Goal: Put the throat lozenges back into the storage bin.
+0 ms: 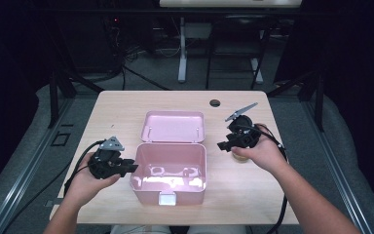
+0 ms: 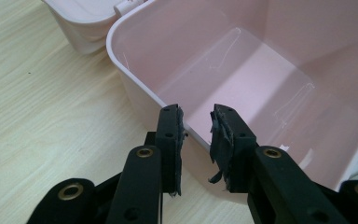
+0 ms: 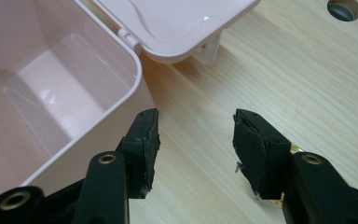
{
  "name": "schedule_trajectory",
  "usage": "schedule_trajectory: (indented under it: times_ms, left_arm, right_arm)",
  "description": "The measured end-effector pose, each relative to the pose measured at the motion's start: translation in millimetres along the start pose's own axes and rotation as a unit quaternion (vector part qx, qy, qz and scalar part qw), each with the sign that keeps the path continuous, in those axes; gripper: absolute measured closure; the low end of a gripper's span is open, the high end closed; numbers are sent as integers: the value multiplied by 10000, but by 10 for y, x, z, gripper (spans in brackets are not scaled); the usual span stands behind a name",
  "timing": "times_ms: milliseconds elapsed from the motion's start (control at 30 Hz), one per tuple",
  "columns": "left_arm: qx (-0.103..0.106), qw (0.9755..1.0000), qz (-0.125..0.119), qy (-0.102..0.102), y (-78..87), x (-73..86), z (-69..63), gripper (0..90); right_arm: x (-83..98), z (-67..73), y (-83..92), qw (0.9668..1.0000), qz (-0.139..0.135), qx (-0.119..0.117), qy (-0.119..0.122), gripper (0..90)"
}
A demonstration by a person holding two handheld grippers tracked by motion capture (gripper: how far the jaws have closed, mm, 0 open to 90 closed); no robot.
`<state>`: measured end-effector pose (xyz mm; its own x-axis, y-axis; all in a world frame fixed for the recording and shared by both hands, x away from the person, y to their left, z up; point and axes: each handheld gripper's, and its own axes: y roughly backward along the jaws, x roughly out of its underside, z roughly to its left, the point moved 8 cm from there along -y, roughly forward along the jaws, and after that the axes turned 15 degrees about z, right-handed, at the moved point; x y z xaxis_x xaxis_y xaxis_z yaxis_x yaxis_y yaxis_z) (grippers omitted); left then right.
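A pink box [image 1: 141, 165] stands open in the middle of the table, its inside bare, its lid [image 1: 173, 126] folded back flat behind it. My left gripper [image 1: 132, 168] is at the box's left wall. In the left gripper view the wall's rim [image 2: 135, 77] runs in between the left gripper [image 2: 196, 128] jaws, one jaw outside the box and one inside, with a gap showing on both sides of the rim. My right gripper [image 1: 222, 145] hovers just right of the box, and its jaws [image 3: 196, 128] stand open over bare wood.
A small tan round thing [image 1: 240, 157] lies on the table under the right hand. A cable hole [image 1: 215, 103] sits near the table's far edge. A white latch [image 1: 167, 198] is on the box's near side. Dark stands and cables surround the table.
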<state>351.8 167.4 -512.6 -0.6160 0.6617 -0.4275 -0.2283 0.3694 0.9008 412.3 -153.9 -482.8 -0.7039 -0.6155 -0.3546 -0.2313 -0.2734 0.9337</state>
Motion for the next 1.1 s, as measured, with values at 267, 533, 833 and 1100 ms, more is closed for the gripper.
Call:
schedule_trajectory:
  times_ms: [267, 533, 833, 1100]
  left_arm:
    - [3, 10000, 9, -15, 1, 0, 2, 725]
    - [7, 10000, 7, 2, 0, 1, -1, 725]
    - [3, 10000, 0, -4, 0, 0, 1, 725]
    - [7, 10000, -1, 3, -1, -1, 1, 725]
  right_arm:
    - [15, -130, -98, 9997, 230, 47, -103, 478]
    - [16, -248, -175, 9985, 400, 58, -382, 474]
    - [23, -343, -255, 9975, 558, 113, -407, 448]
    - [61, -399, -319, 9951, 866, 166, -455, 446]
